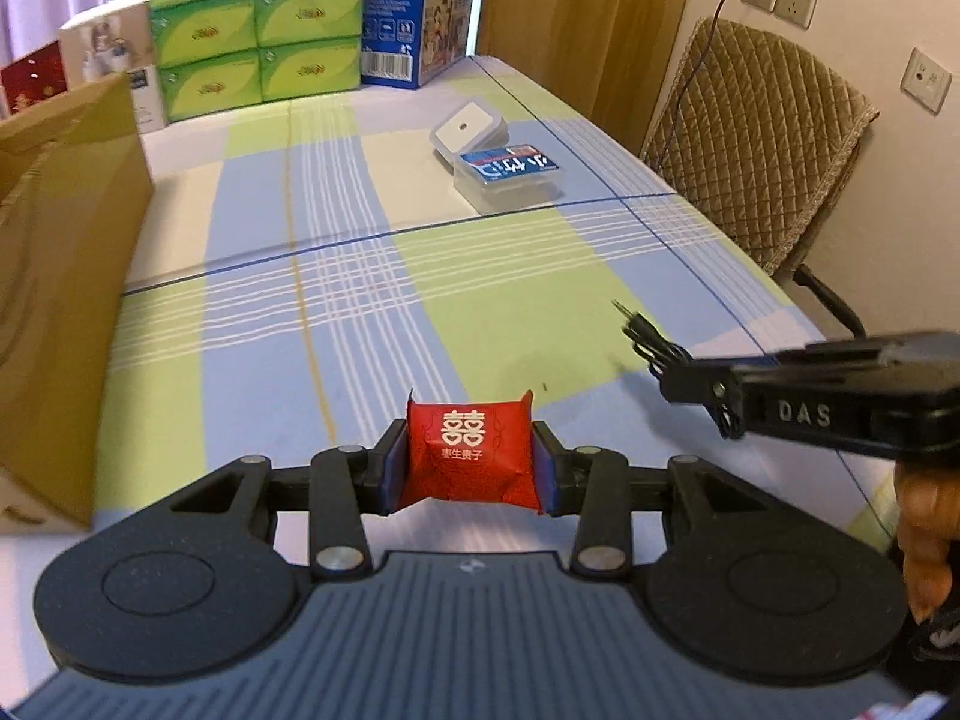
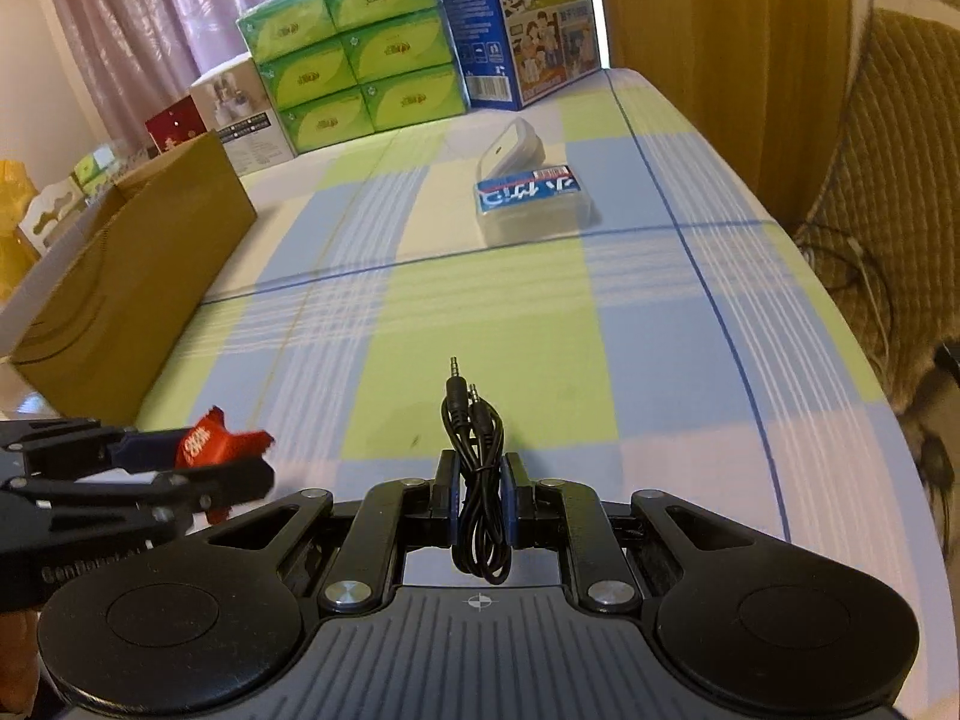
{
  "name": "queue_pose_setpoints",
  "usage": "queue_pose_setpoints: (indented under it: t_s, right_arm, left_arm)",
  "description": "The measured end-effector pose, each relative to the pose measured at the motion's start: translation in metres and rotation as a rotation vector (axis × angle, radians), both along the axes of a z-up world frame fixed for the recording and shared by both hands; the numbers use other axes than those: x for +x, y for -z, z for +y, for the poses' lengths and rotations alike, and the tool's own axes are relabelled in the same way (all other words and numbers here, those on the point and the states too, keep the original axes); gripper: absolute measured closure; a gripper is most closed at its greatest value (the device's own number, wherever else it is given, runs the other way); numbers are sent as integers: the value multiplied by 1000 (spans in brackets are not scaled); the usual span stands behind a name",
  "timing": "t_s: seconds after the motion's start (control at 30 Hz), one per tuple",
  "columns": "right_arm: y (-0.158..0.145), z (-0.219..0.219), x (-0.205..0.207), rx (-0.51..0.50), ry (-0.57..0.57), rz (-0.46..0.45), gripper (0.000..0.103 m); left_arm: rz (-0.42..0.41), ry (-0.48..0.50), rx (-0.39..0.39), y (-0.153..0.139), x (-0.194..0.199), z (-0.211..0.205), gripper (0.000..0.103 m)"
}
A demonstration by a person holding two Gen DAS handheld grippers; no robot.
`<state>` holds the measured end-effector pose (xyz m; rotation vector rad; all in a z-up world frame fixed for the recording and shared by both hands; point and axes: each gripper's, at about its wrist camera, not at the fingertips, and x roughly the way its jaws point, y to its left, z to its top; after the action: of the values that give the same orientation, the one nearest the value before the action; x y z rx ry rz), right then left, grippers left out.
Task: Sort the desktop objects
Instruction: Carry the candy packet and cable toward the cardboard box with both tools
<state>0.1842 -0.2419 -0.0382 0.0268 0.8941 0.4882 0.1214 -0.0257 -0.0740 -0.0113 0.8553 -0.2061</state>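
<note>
Mid-sort: red candy packet (image 1: 471, 455) clamped in left tool (image 1: 471, 468), coiled audio cable (image 2: 477, 468) in right tool (image 2: 480, 501); neither yet deposited. Two clear lidded boxes (image 2: 531, 201) remain beyond cable on worktop (image 2: 480, 312).

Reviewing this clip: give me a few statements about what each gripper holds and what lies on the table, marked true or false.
1. The left gripper is shut on a red packet. True.
2. The right gripper is open and holds nothing. False: it is shut on a coiled black audio cable.
3. Two clear plastic boxes lie on the checked tablecloth. True.
4. The cardboard box stands at the table's right edge. False: it is on the left.
</note>
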Motion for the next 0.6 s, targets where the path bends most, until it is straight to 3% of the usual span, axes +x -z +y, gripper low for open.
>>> queue_pose_setpoints:
  t_s: [0.6]
  right_arm:
    - [-69, 40, -89, 7, -100, -99, 93]
  left_arm:
    - [-81, -106, 2, -68, -91, 42, 67]
